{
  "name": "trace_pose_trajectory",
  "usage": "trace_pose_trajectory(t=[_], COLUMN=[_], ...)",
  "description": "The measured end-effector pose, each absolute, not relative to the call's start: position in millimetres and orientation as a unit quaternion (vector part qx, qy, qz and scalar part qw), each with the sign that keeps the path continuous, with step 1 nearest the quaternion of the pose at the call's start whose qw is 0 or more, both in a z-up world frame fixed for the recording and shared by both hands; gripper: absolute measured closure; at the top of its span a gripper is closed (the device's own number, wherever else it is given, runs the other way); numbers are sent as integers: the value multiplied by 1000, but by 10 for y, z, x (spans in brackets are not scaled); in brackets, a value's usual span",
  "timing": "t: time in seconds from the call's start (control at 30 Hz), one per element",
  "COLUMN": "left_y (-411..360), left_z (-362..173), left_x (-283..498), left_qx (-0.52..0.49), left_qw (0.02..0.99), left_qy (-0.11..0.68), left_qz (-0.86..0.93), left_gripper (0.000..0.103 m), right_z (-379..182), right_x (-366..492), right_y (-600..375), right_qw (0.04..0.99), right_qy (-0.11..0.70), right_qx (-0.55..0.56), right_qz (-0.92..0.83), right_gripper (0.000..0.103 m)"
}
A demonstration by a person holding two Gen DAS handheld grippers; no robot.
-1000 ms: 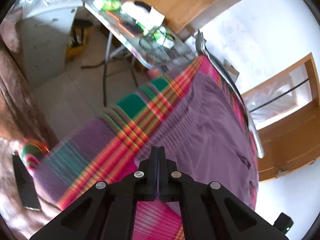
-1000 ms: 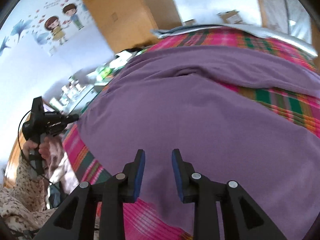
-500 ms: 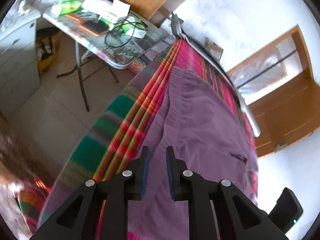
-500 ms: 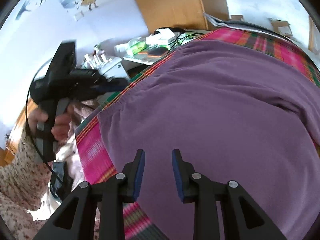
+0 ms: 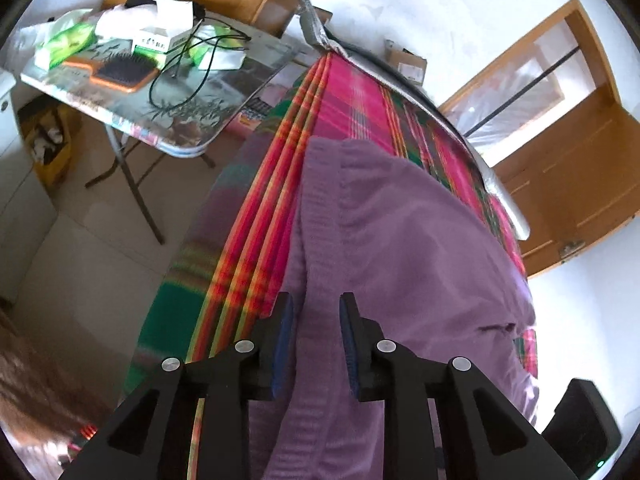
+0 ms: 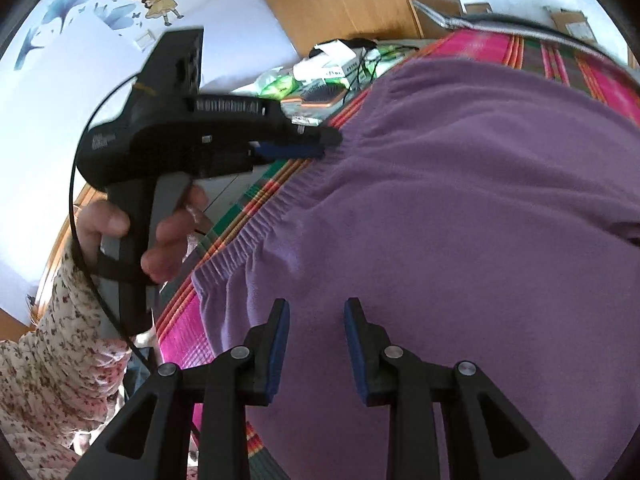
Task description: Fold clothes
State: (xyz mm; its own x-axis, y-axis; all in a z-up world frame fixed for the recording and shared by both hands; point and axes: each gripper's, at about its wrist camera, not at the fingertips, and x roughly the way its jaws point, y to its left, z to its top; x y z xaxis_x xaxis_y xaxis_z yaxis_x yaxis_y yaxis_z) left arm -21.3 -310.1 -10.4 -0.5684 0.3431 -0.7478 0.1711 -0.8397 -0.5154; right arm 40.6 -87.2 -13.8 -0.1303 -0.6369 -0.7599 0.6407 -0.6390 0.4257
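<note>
Purple knit garment (image 5: pixel 400 248) lies spread flat on a bed with a pink, green and orange plaid blanket (image 5: pixel 344 92). In the left wrist view its long axis runs away from the camera along the bed, ribbed elastic band (image 5: pixel 320 208) along its left edge beside the blanket's orange stripes. Far end and near end of the garment are cut off by the frame edge; what kind of garment it is can't be told for sure.

Left tongs (image 5: pixel 315 312) have just been opening; jaws stand apart over the ribbed band, and the pads don't press on it. From the right wrist view the left tongs (image 6: pixel 320 142) reach the band edge side-on, held by a hand (image 6: pixel 160 236) in a floral sleeve (image 6: pixel 60 344); whether the tips touch cloth is unclear, blurred.

Right tongs (image 6: pixel 316 316) part open above the garment's near corner, nothing between the pads.

Folding table (image 5: pixel 224 92) beside the bed carries a hairbrush (image 5: pixel 120 70), a white box (image 5: pixel 164 36), green packets (image 5: pixel 68 40) and a black cable (image 5: pixel 188 64). A yellow bin (image 5: pixel 52 148) sits under the table; contents hard to make out. Wooden door (image 5: pixel 568 184) at right. The floor at lower left is blurred.
</note>
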Motion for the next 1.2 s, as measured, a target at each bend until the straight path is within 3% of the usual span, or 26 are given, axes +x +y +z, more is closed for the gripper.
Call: trace_pose_trajectory(t=[0.4, 0.83, 0.9, 0.93, 1.2], left_y=[-3175, -3151, -3147, -3150, -3196], left_z=[-209, -214, -219, -224, -144], left_x=[-369, -434, -424, -419, -356], left_qx=[-465, -473, -473, -476, -458], left_qw=[112, 110, 100, 91, 61], left_qy=[-347, -361, -356, -350, -329], left_qz=[807, 796, 800, 802, 824], left_gripper=[78, 78, 85, 99, 100], right_z=[-143, -84, -80, -76, -64], right_x=[422, 340, 341, 342, 370], right_y=[-720, -715, -706, -701, -732], right_qw=[425, 420, 418, 418, 417], right_qy=[-25, -32, -32, -32, -30], right_qx=[507, 505, 505, 505, 505], right_qz=[-750, -753, -754, -755, -755], right_gripper=[74, 74, 74, 74, 74])
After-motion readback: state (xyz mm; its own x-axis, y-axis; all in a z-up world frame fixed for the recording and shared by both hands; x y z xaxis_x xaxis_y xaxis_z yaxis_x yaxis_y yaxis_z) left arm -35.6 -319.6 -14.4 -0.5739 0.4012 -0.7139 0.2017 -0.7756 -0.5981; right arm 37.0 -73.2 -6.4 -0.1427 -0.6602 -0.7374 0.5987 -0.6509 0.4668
